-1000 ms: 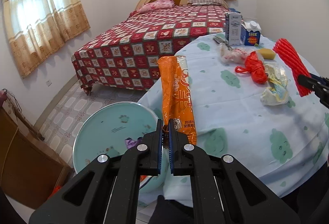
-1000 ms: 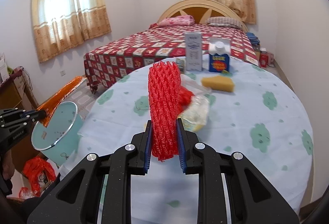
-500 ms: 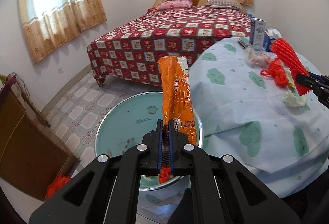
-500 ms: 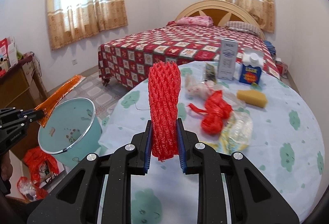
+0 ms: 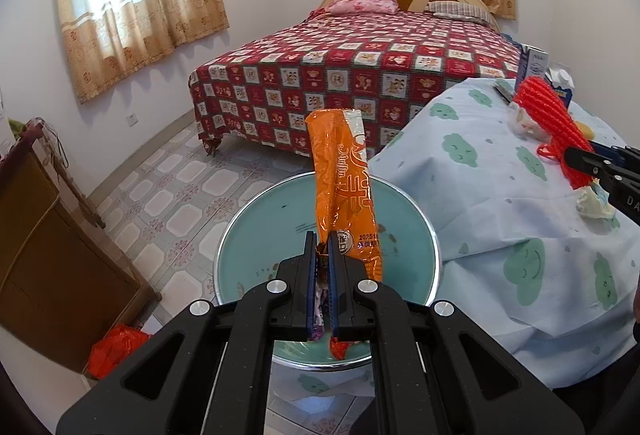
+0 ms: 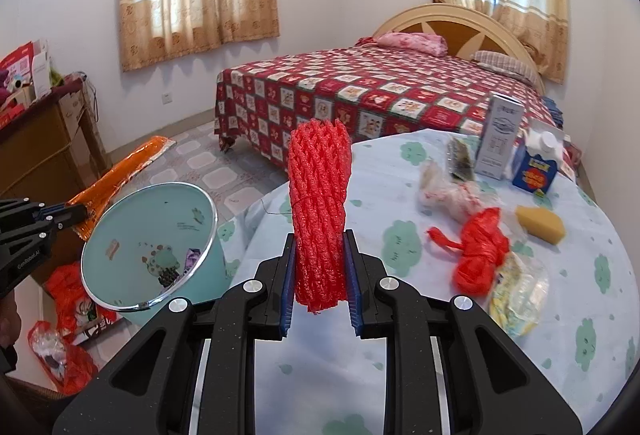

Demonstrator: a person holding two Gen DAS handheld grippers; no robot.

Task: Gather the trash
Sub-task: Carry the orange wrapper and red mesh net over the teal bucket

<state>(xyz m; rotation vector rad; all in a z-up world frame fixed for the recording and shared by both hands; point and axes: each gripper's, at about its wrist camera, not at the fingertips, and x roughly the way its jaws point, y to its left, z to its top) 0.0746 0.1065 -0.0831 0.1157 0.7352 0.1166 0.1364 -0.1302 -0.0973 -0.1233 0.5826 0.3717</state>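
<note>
**Both grippers loaded, bin at bench's left edge**

Left gripper [image 5: 322, 255]: jaws nearly closed, pinching the orange wrapper [image 5: 343, 187] by its lower end, upright over the teal bin [image 5: 430, 235]. Right gripper [image 6: 320, 267]: narrow, clamped on the red foam net [image 6: 318, 211], upright above the near bench [image 6: 500, 375]. Farther right on the bench: red plastic bag [image 6: 480, 255], clear wrapper [image 6: 516, 291], yellow sponge [image 6: 540, 224], cartons [image 6: 500, 139]. Bed [image 6: 360, 91] beyond.
</note>
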